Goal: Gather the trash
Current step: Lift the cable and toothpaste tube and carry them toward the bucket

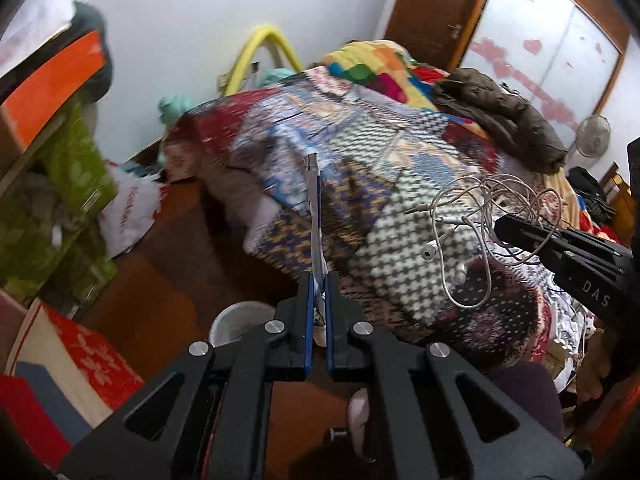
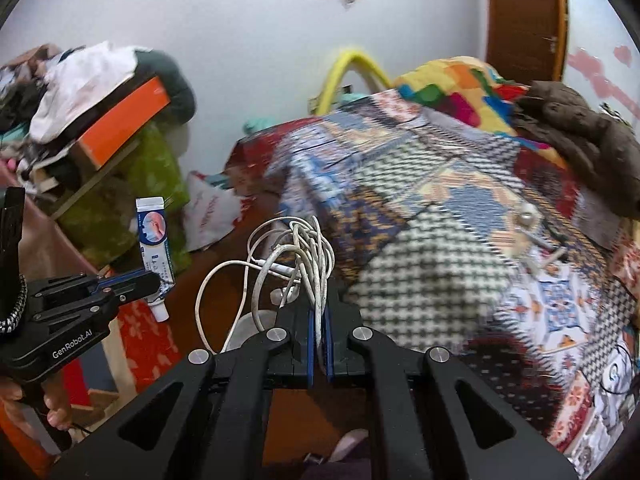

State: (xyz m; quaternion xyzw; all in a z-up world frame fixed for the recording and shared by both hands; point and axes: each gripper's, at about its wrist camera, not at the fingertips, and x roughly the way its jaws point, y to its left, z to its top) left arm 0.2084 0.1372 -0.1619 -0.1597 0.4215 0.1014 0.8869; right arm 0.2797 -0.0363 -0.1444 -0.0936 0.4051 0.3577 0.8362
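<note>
My left gripper is shut on a flat white and blue tube, seen edge-on, held above the floor beside the bed. The same tube and left gripper show at the left of the right wrist view. My right gripper is shut on a tangle of white earphone cable, which hangs in loops over the floor. In the left wrist view the right gripper holds that cable over the blanket. A pale round bin stands on the floor below the left gripper; it also shows in the right wrist view.
A bed with a patchwork blanket fills the right side, with a brown jacket on it. Green cloth and an orange box are stacked at left. A white plastic bag lies on the brown floor. Red boxes sit near left.
</note>
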